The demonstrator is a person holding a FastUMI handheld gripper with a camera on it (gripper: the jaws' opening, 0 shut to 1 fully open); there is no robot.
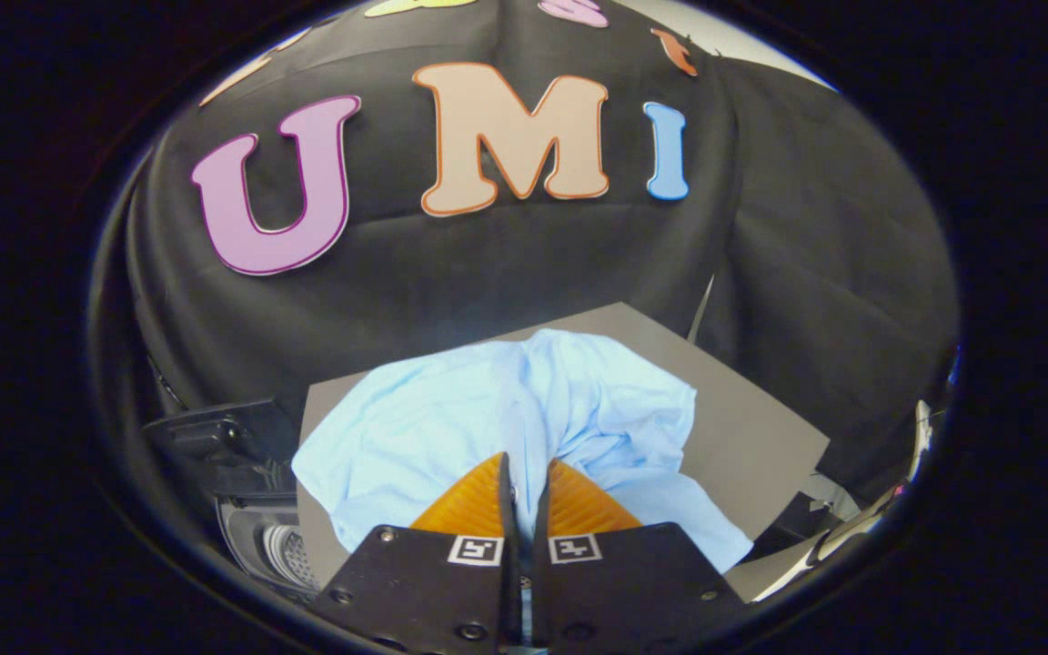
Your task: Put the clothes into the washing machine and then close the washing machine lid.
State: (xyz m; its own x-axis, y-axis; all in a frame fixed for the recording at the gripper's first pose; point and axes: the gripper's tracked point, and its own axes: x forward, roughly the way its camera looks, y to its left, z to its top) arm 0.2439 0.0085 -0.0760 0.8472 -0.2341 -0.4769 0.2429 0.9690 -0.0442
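Observation:
A light blue garment (451,428) lies crumpled on a grey board (760,428) ahead of me. My gripper (527,478) has its two orange fingers (474,500) nearly together, and a raised fold of the blue cloth runs up from the narrow gap between them. Both fingers press on that fold. To the left of the fingers and lower down sits the washing machine (260,528), with its dark lid (215,428) raised and a bit of the perforated drum showing.
Black cloth walls close the booth behind the board and to the right. The board's right corner (820,441) ends near some pale objects (851,523) low to the right.

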